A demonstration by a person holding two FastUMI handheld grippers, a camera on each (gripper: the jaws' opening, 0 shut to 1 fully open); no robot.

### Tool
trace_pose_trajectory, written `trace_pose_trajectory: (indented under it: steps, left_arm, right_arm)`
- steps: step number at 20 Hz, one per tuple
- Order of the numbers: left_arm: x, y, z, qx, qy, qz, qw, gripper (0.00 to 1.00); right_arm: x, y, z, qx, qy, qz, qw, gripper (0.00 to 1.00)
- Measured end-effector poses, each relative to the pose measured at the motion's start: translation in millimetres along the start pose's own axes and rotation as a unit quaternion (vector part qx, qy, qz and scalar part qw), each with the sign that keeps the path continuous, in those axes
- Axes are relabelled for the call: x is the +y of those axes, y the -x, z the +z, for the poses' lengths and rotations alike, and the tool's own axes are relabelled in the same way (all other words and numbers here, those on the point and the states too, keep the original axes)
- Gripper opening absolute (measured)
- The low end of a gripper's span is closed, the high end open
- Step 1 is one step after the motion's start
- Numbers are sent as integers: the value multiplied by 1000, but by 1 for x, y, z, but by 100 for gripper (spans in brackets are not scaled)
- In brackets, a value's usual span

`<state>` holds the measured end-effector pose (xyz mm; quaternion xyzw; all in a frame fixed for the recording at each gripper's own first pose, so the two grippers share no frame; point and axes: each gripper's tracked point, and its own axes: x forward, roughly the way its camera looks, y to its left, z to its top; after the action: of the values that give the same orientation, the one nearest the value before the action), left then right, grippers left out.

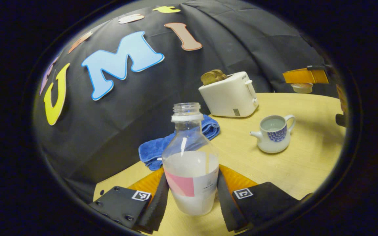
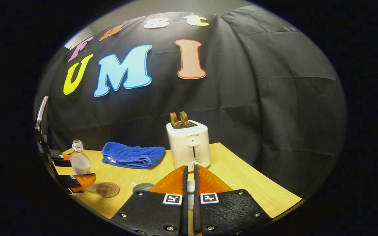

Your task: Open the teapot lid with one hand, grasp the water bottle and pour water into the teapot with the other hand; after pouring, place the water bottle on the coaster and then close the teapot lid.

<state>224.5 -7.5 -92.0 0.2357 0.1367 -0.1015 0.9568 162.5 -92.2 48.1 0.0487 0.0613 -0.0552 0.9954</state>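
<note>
Careful: your left gripper (image 1: 192,193) clamps the open, part-full bottle (image 1: 190,164) low, so it's top-heavy and slick; right gripper (image 2: 190,193) pinches the fragile lid (image 2: 191,187).

Made out a short brand word in small capitals on the front of the toaster (image 2: 189,144), above its lever, too small to be spelled with certainty. Found fine print on the label (image 1: 205,186) of the water bottle (image 1: 190,141), too small to be read. Noted square code tags on the fingers of the left gripper (image 1: 192,173) and the right gripper (image 2: 190,167).
</note>
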Motion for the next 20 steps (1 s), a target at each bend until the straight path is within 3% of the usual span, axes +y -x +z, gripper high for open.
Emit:
trace_pose_trajectory:
  steps: [9,20]
  left_arm:
    - [-8,-13,16,-39,134,-1,990,83]
    - [-1,-26,21,-82,182,17,980,83]
  right_arm:
    - [9,-1,2,-2,-1,20,1000,6]
    - [8,-3,2,-3,-5,21,1000,6]
